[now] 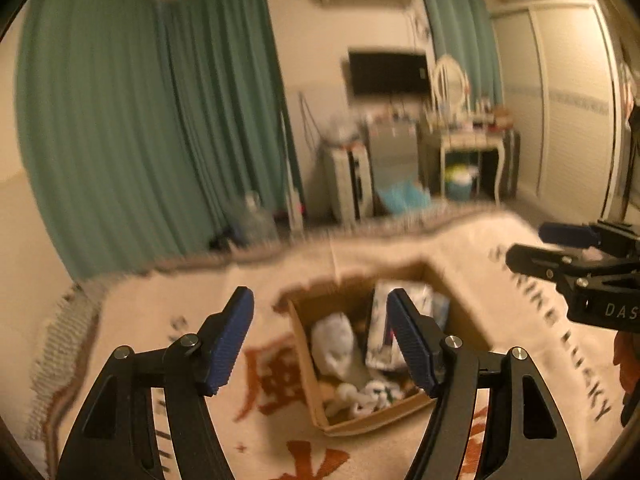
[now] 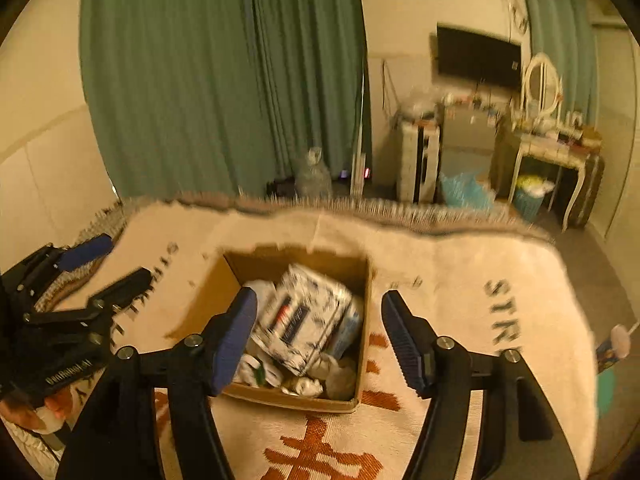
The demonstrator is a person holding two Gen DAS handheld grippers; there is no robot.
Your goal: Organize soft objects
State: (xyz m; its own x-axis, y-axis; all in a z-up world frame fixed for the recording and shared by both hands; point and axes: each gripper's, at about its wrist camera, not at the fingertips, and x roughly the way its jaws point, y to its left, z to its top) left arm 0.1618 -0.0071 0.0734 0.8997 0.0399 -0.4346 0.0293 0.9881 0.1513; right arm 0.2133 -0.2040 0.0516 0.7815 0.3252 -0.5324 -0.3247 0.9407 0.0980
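Observation:
An open cardboard box stands on a cream blanket with orange and black lettering. Inside lie soft white items and a white printed packet. My left gripper is open and empty above the box; it also shows at the left of the right wrist view. My right gripper is open and empty above the box; it also shows at the right of the left wrist view.
Green curtains hang behind the bed. A wall television, a dressing table with mirror, a white appliance and a water bottle stand beyond the blanket's fringed far edge.

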